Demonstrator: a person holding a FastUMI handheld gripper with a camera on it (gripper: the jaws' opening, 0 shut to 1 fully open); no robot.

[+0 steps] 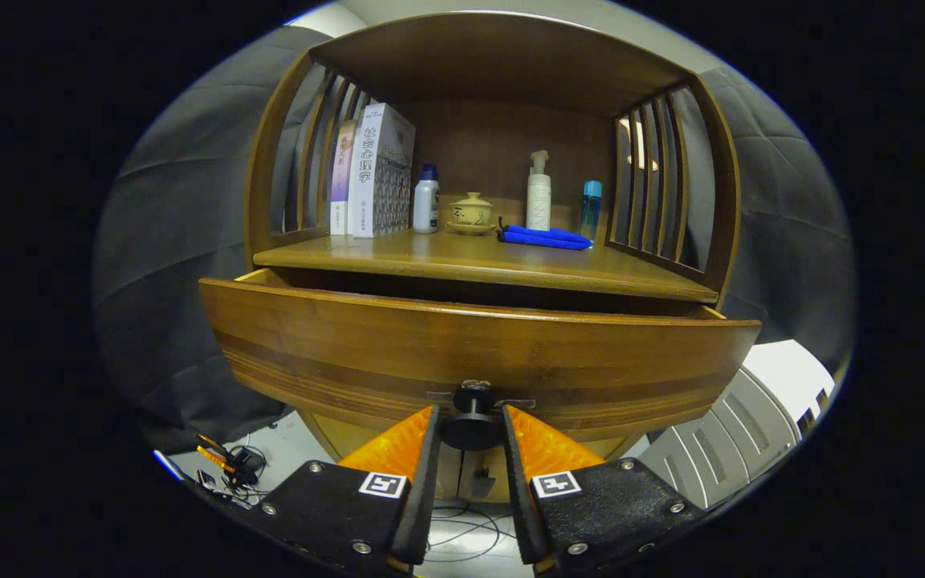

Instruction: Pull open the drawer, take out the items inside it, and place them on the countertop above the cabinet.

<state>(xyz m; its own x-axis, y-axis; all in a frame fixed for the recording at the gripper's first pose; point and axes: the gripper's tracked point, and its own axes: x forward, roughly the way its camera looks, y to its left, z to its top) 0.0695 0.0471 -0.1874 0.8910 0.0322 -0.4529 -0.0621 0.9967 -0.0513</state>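
Drawer (478, 353) open; tool (470, 424) clamps one knob (471, 427); two books (370, 172).

Light is dim and warm, falling from above. The drawer front (478, 353) carries a soft sheen along its upper edge, with deep shadow in the gap under the countertop (462, 261). Fisheye distortion bows the drawer front and cabinet sides. Focus is sharp centrally, softer at the gripper (471, 429).

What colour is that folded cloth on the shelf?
Bright blue cloth, clearest in the gripper view.
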